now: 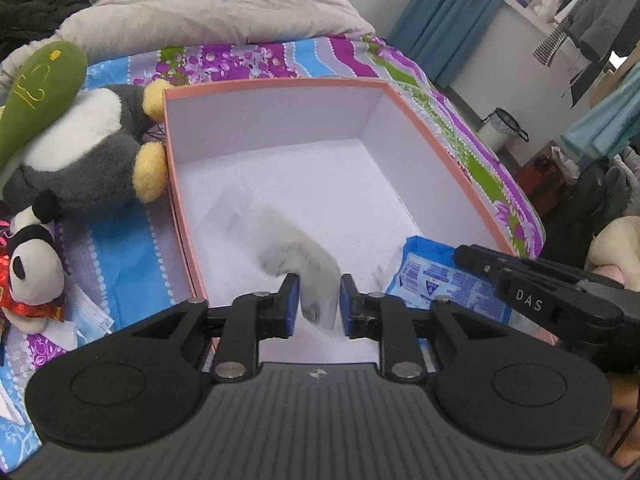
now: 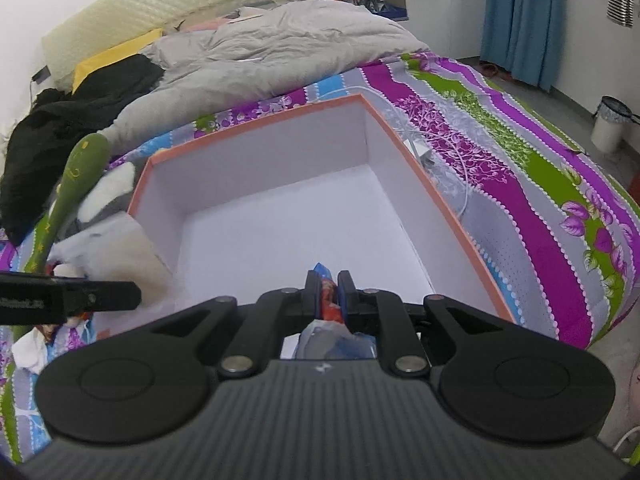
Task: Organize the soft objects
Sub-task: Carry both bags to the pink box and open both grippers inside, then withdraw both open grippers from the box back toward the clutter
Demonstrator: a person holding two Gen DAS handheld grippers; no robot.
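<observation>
Left tool (image 1: 319, 305) is tipped down over an open box (image 1: 276, 87) with a pinkish-orange rim and white inside, sitting on the flowery bedsheet (image 1: 256, 60). A blurry white packet (image 1: 316, 276) sits between its blue pads, with a gap on each side. Right tool (image 1: 468, 258) pokes in over a blue packet (image 1: 432, 276) at the box's near corner, while a plush penguin (image 1: 80, 152) and a small panda toy (image 1: 28, 268) lie left of the box.

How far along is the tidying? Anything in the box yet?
Barely started: the box holds nothing settled yet. In hand: the left gripper has a pale packet loosely between its jaws above the box floor; the right gripper grips a blue packet. Remaining: the penguin plush, panda plush and green plush lie outside.
</observation>
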